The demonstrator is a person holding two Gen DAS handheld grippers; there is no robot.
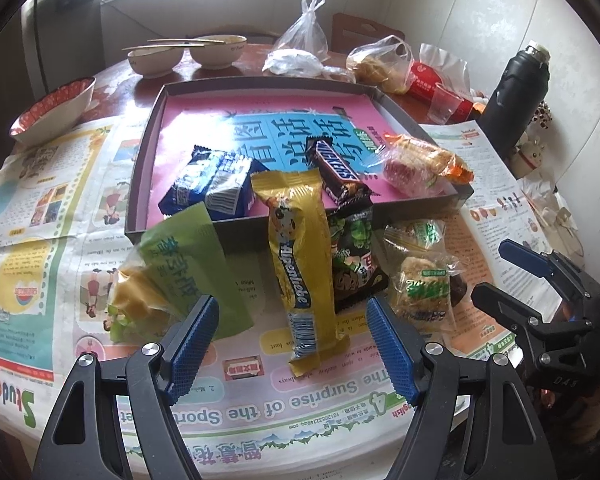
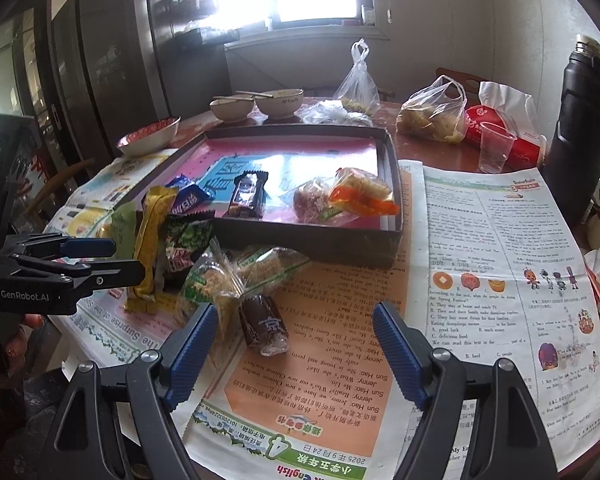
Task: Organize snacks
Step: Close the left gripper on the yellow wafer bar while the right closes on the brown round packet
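A dark shallow tray (image 1: 156,120) lined with a pink and blue sheet holds a blue pack (image 1: 212,188), a Snickers bar (image 1: 336,168) and a clear orange-ended pack (image 1: 424,164). In front of it, on newspaper, lie a green pack (image 1: 172,280), a gold Alpenliebe roll (image 1: 300,248), a dark green pea pack (image 1: 352,256) and clear-wrapped cakes (image 1: 420,292). My left gripper (image 1: 292,301) hangs open over the gold roll's near end. My right gripper (image 2: 296,307) is open above a brown-wrapped snack (image 2: 264,328), beside the clear cakes (image 2: 212,284). Neither gripper holds anything.
Behind the tray (image 2: 340,244) stand two bowls with chopsticks (image 1: 188,54), a red-patterned bowl (image 1: 56,108), plastic bags (image 1: 304,40), a red pack, a clear cup (image 2: 494,148) and a tall black flask (image 2: 584,136). The table's rounded edge runs just below my grippers.
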